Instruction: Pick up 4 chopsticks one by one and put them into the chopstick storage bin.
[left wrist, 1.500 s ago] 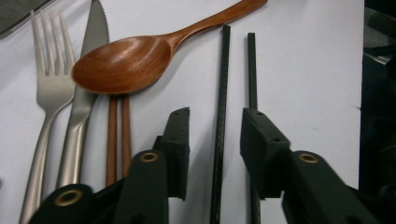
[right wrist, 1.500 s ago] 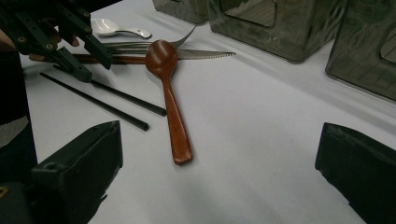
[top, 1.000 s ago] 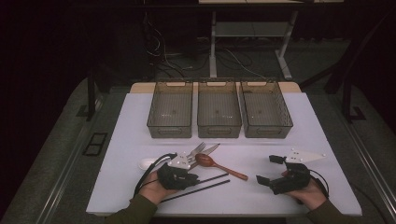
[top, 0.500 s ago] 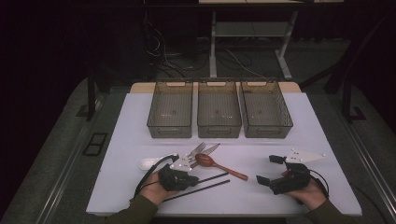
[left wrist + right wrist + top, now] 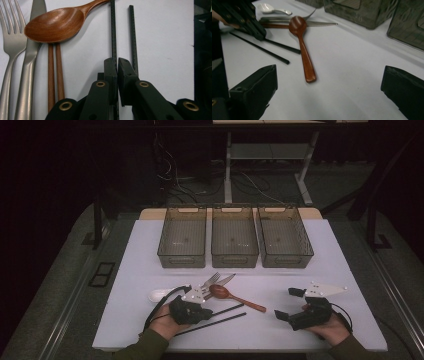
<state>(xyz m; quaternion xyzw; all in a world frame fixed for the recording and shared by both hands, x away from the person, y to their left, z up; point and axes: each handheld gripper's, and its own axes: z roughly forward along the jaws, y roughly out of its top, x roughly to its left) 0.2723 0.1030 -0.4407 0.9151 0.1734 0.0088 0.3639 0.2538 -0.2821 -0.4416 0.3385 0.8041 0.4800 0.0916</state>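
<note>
- Vs earlier frames: next to nothing moved; both hands in the same spots near the front edge of the table (image 5: pixel 350 270), cutlery pile as before.
- Three clear bins (image 5: pixel 235 237) in a row along the back edge, looking empty; bare table between them and the cutlery, so open room for a carry.
- Right gripper (image 5: pixel 287 305) near the front right corner, jaws wide apart, nothing between them, aimed across at the pile.
- Left gripper (image 5: pixel 117 65) near the front edge left of centre, jaws together, clamped on one black chopstick (image 5: pixel 113 32) close to its near end.
- Held stick's long axis: in line with the jaws, straight ahead of the gripper; in the high view, rightward toward table centre and slightly back.
- Second black chopstick (image 5: pixel 132 32) just beside the outer jaw, nearly parallel, not gripped; risk of dragging it along on a lift.
- Wooden spoon (image 5: pixel 55 25) just left of the held stick, handle crossing its far part; careful there.
- Brown chopsticks (image 5: pixel 55 75), knife (image 5: pixel 32 50), fork (image 5: pixel 11 50) further left in the left gripper view, clear of the jaws.
- Left hand far nearer the sticks; right well apart.
- Likely next: lift up and back toward a bin.
</note>
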